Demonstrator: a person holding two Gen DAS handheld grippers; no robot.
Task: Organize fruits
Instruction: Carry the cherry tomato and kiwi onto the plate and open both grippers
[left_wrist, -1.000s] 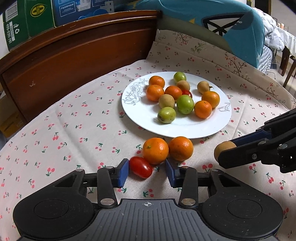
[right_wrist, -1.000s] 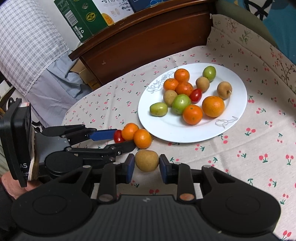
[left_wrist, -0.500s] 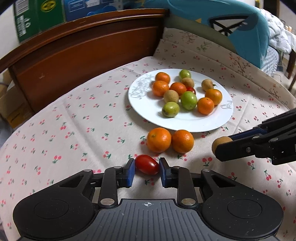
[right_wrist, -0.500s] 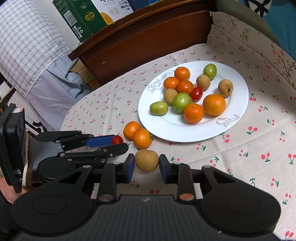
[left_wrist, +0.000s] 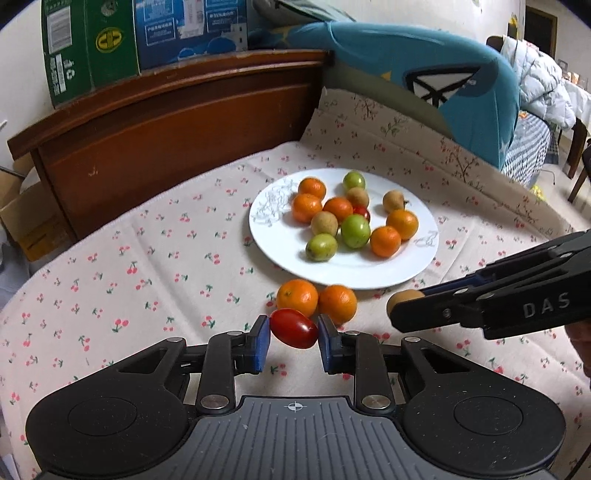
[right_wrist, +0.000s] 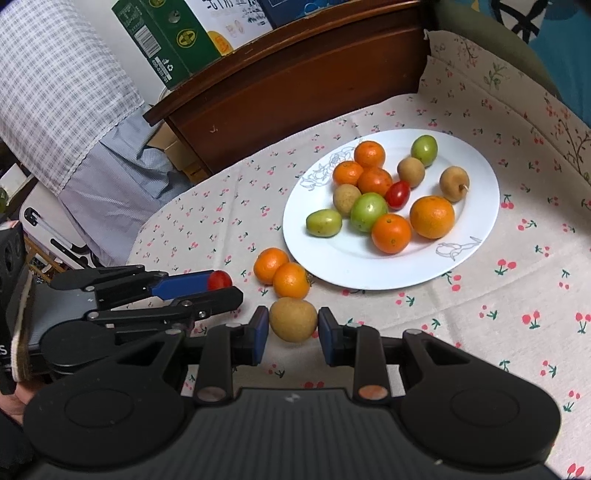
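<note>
Tomato (left_wrist: 294, 328) gripped in left claw (left_wrist: 292, 341); two oranges (left_wrist: 297, 297) sit directly beyond, before the plate (left_wrist: 280, 243). Right-wrist view alone shows right claw (right_wrist: 292, 334) clamping a brown fruit (right_wrist: 293, 319).

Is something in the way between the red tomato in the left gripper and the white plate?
Yes. Two oranges lie on the cloth directly between the tomato, held in the left gripper, and the plate's near rim.

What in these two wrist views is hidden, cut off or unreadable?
- Red tomato, right wrist view: mostly hidden by the left gripper.
- Brown fruit, left wrist view: only its end shows past the right gripper.
- Boxes, both views: tops cut by the frame; small print unreadable.
- Person: only hand slivers at frame edges.
</note>
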